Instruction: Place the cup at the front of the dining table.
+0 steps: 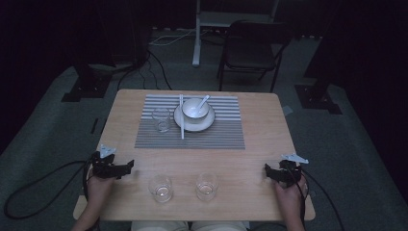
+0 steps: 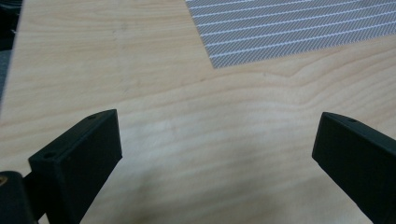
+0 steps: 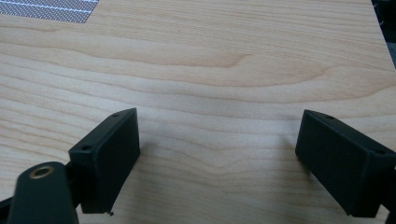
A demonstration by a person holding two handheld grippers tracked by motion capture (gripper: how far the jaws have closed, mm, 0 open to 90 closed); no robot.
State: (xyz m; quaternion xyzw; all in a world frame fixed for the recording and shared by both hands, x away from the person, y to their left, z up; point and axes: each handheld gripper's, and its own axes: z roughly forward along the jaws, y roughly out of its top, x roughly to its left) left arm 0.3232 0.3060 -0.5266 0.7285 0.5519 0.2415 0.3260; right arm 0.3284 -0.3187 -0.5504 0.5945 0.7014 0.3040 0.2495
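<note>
Dim light blurs 2 glasses (image 1: 160, 187) between hand-held grippers (image 1: 126, 167).

High view dim, surroundings near black; desk (image 1: 250, 144) the brightest area, evenly lit from above. Both gripper views brighter, wood grain sharp; black jaws slightly soft at bottom edge. Soft, faint shadows beneath jaws. No glare noted.

table (image 2: 187, 140): smooth pale wood | placemat (image 2: 289, 28): woven, perhaps cloth
</note>
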